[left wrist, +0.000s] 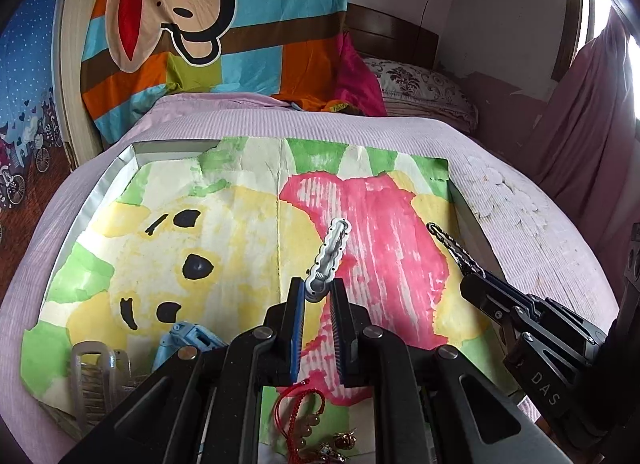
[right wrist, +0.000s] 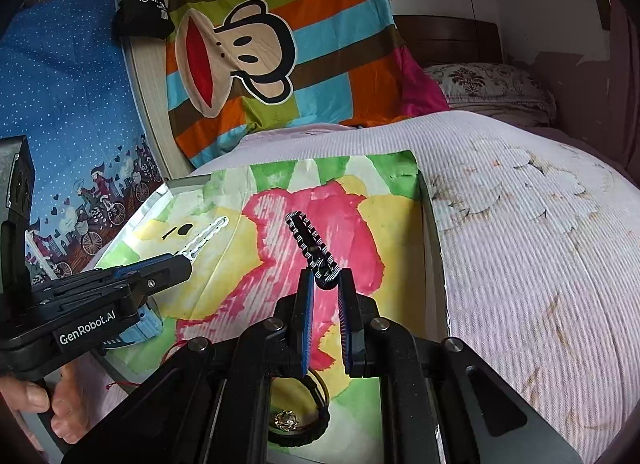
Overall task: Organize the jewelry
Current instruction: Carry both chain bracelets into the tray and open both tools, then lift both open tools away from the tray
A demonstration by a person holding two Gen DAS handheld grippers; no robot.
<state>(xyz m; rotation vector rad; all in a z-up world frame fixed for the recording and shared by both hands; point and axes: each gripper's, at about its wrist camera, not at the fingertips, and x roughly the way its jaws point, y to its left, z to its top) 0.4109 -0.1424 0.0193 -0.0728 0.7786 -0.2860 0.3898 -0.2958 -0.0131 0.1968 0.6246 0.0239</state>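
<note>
Left claw (left wrist: 318, 293) clamped on the hinge end of a silver hair clip (left wrist: 331, 251); right claw (right wrist: 326, 285) clamped likewise on a black hair clip (right wrist: 310, 242). Both clips project forward, raised above the painted paper (left wrist: 224, 216) lining a shallow tray (left wrist: 116, 172) on the bed (right wrist: 540, 264). Red cord bracelet (left wrist: 298, 410) beneath the left claw; blue clip (left wrist: 188, 342) nearby.

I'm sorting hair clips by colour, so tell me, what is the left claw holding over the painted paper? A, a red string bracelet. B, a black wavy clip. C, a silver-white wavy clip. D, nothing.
C: the left claw pinches the end of a silver-white wavy clip, while the black clip is in the right claw.
</note>
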